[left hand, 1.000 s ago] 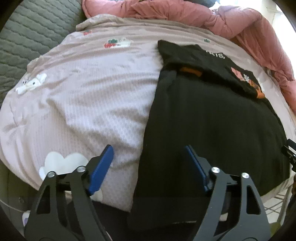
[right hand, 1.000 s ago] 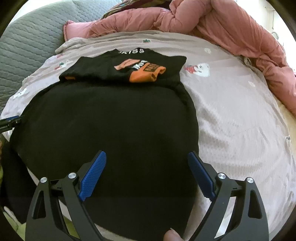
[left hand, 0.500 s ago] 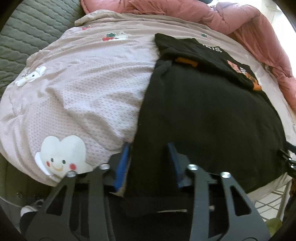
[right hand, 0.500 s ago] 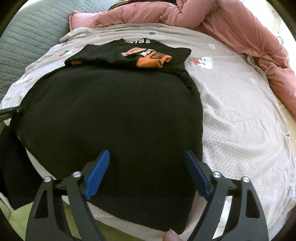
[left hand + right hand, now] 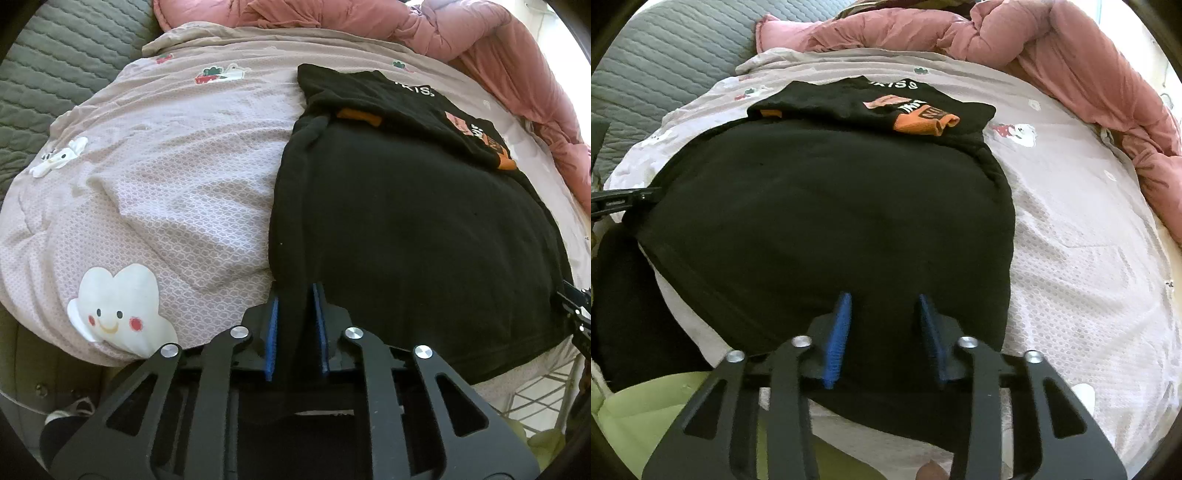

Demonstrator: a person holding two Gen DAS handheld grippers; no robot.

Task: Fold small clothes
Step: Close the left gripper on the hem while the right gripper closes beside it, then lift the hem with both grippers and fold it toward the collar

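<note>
On the bed, my left gripper [image 5: 294, 295] had pinched shut on the black garment [image 5: 413, 236] at its near-left hem, while my right gripper [image 5: 882, 299], just narrowing around the near-right hem, readied a fold.

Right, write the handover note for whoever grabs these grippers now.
Left gripper: shut on the near left edge of the black garment.
Right gripper: jaws have just been closing over the garment's near right edge; cloth lies between them, but a firm pinch can't be confirmed.
The garment lies flat on the pink bedsheet; a folded black printed shirt sits at its far end.
Done: one shirt folded. Left: finish the right grip, fold this garment.
</note>
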